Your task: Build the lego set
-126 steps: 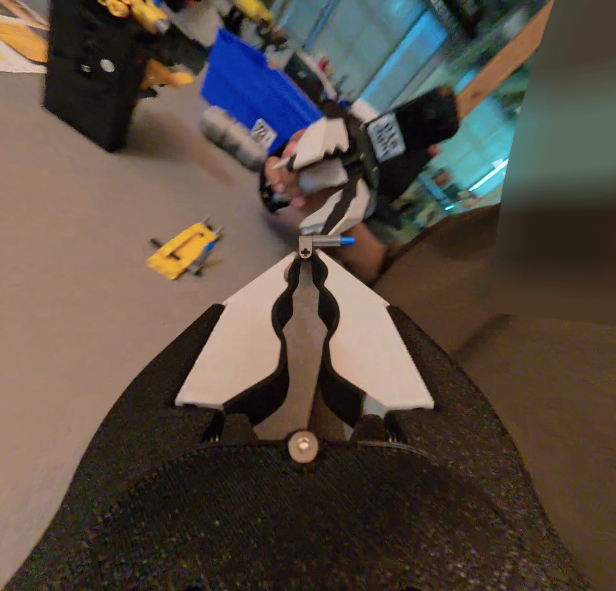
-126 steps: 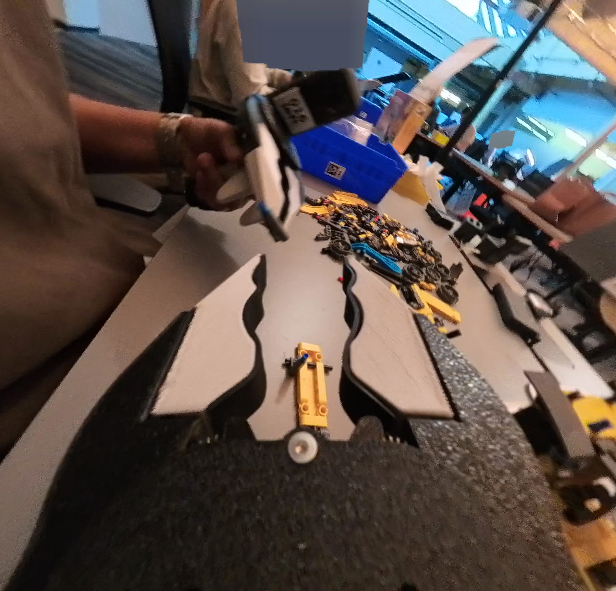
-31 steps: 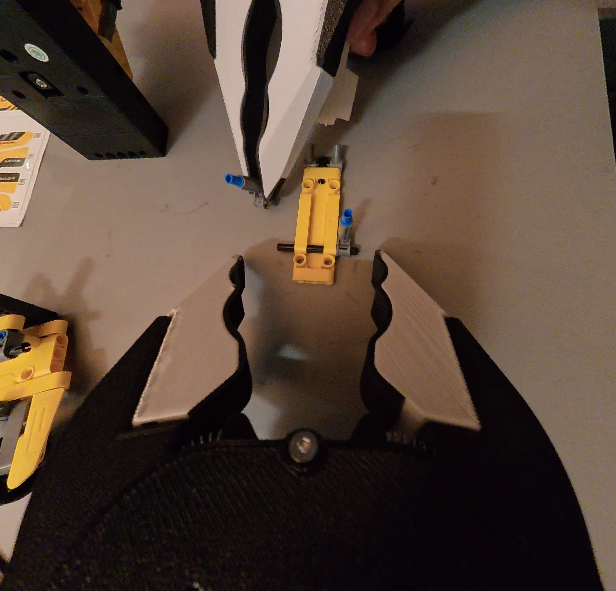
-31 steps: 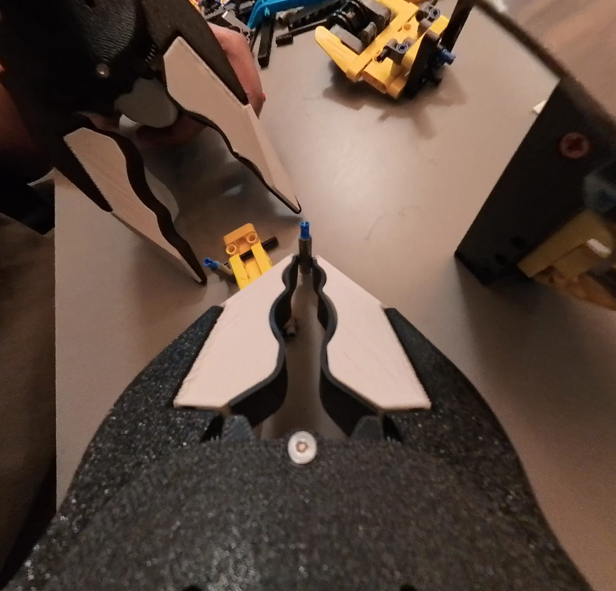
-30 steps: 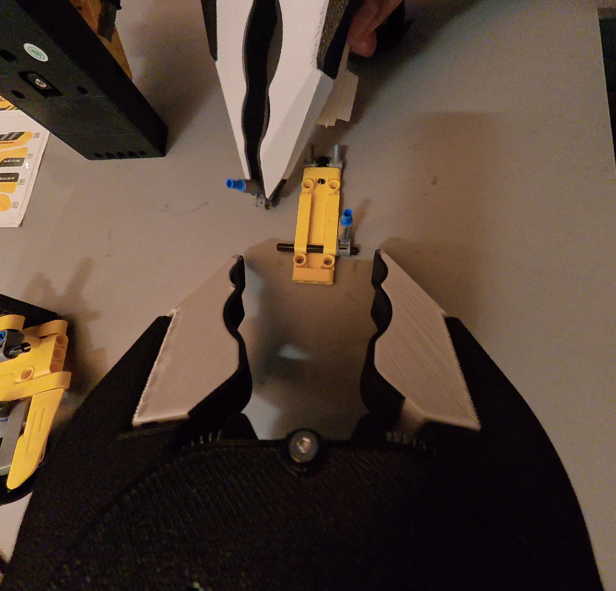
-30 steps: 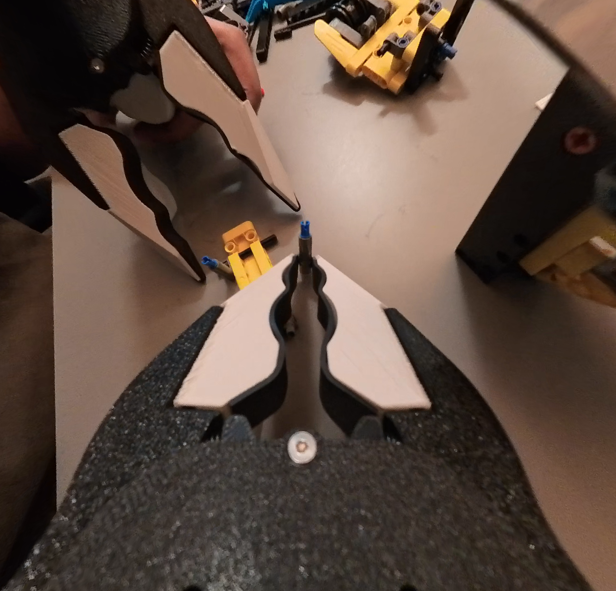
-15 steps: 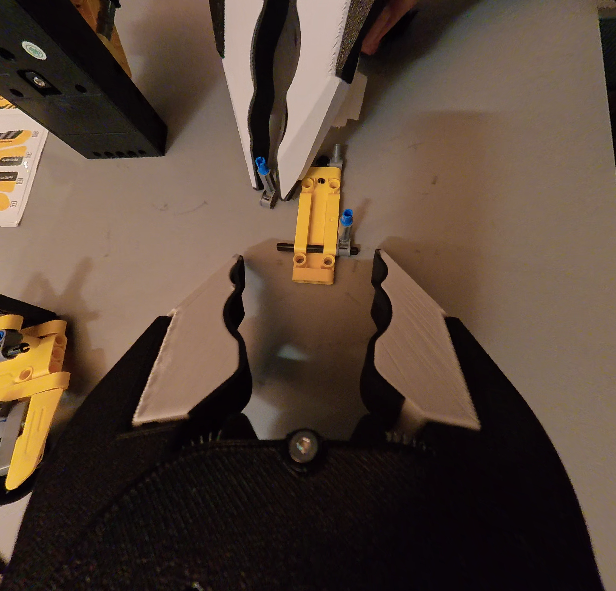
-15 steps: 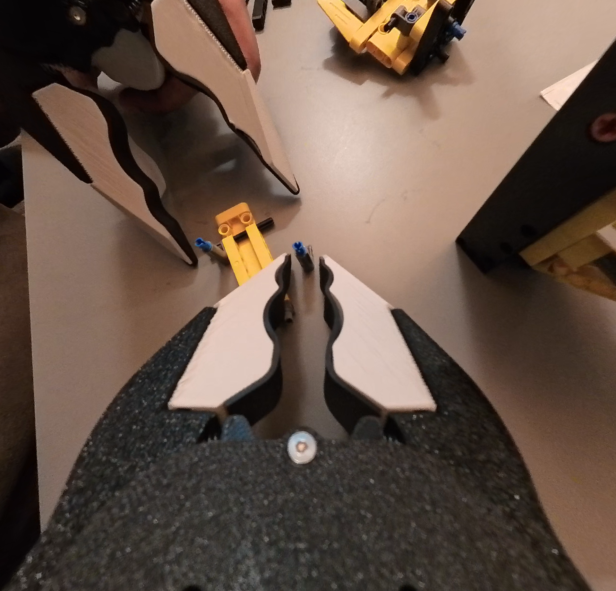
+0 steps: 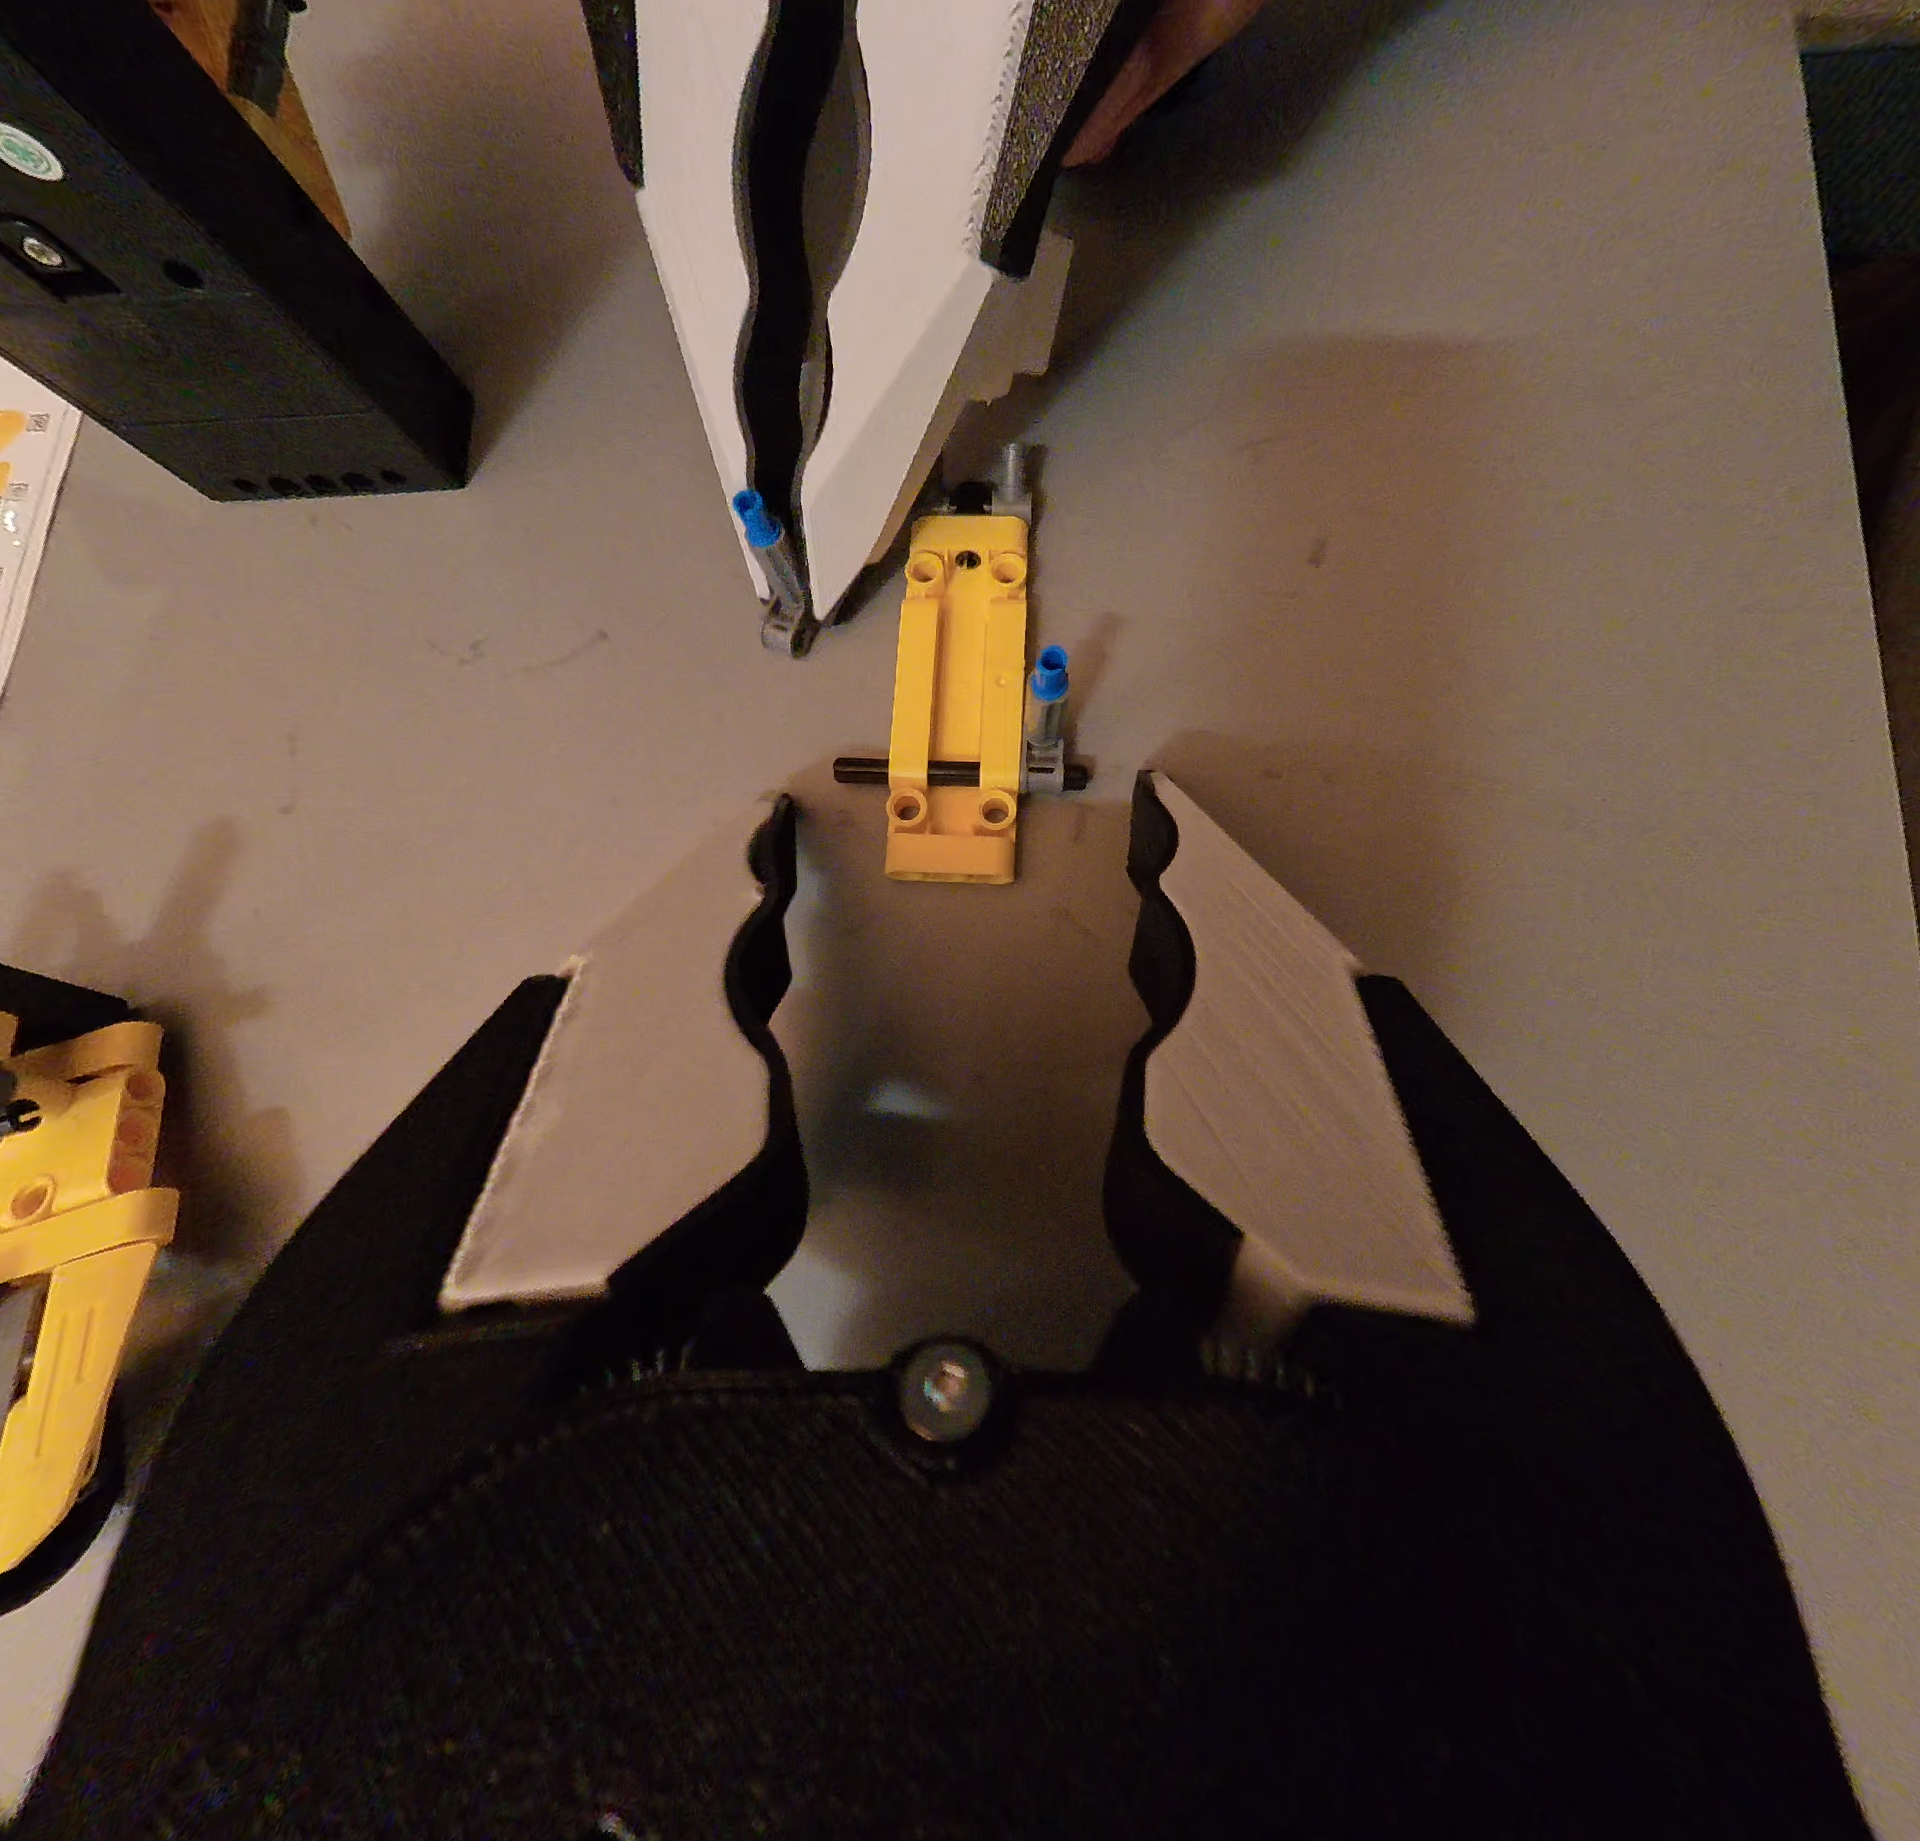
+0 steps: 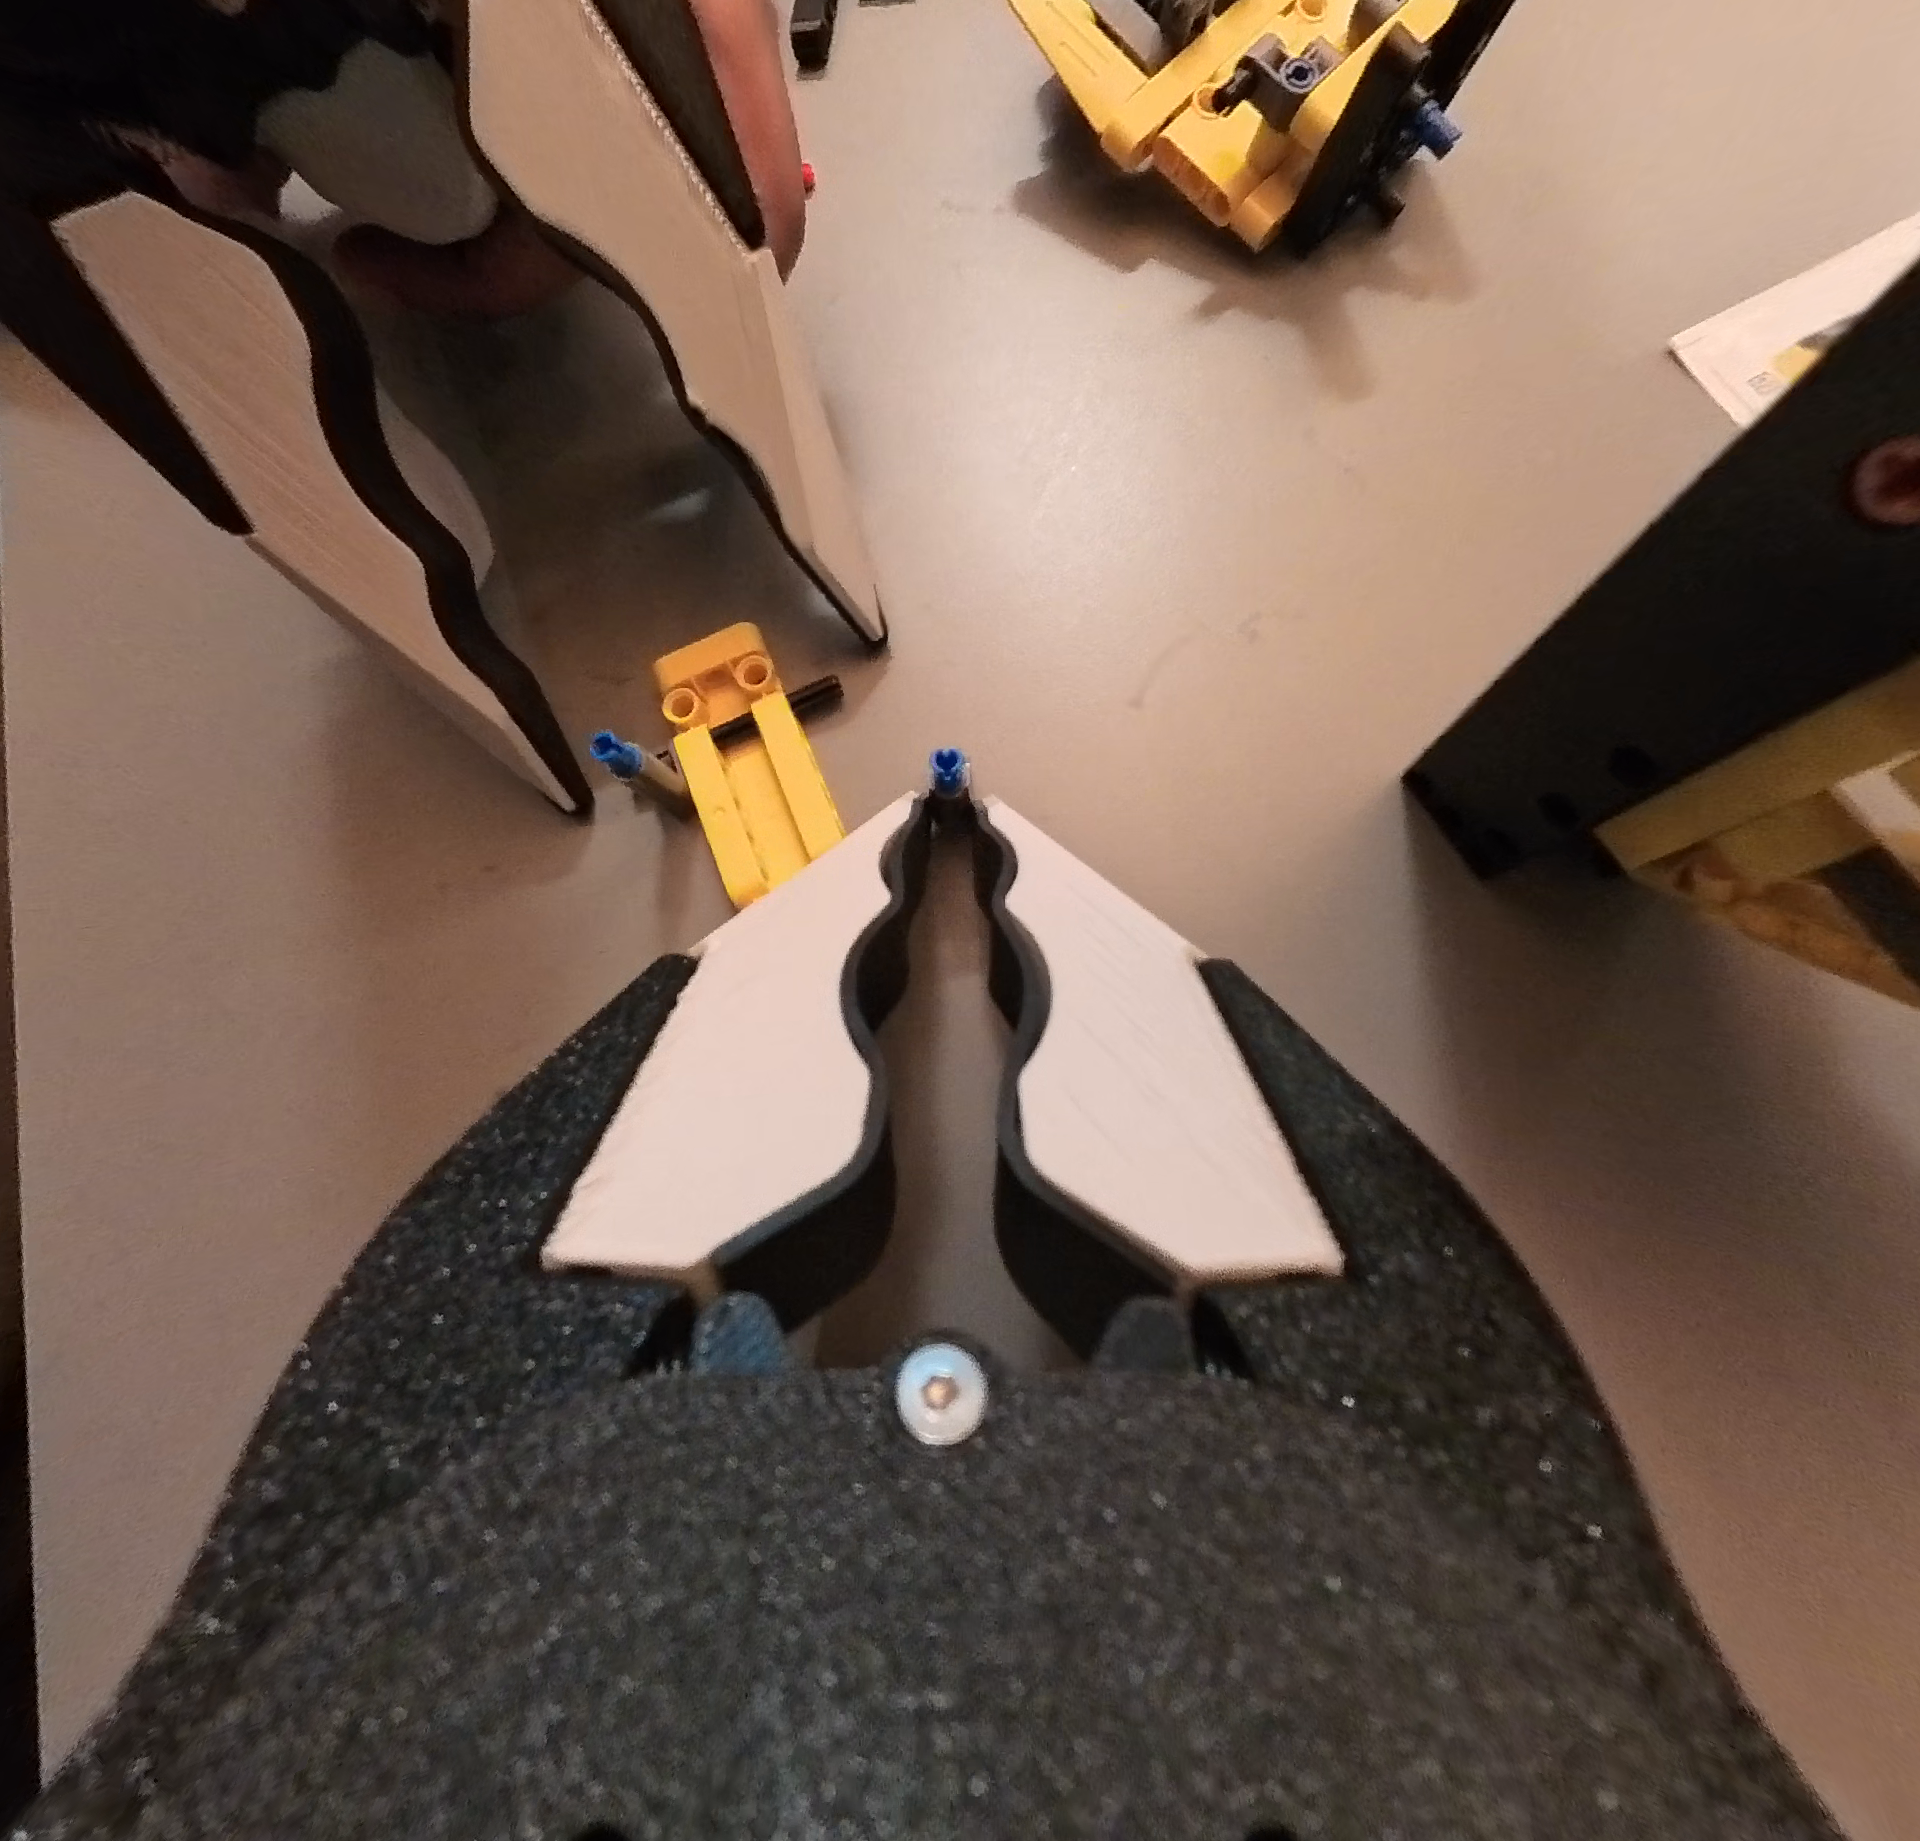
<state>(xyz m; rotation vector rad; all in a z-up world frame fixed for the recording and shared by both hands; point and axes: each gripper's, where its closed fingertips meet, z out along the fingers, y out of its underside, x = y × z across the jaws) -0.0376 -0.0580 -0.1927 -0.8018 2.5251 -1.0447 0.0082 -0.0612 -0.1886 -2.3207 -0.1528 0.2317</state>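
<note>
A yellow beam piece lies flat on the grey table, with a black axle through it and a grey connector with a blue pin on its right side. My left gripper is open and empty, its jaws standing to either side of the piece's near end. My right gripper is shut on a second grey connector with a blue pin. It is low over the table just beside the yellow piece. In the left wrist view this right gripper comes down from the top.
A black box stands at the far left and also shows in the right wrist view. A partly built yellow model lies beyond, and a printed sheet lies by the box. The table edge runs along the right. Left tips to right tips: about 5 cm.
Half a second ago the right gripper's jaws stood slightly apart with the connector turning between them; now they are shut on it, blue end pointing forward. The left gripper has not moved.
</note>
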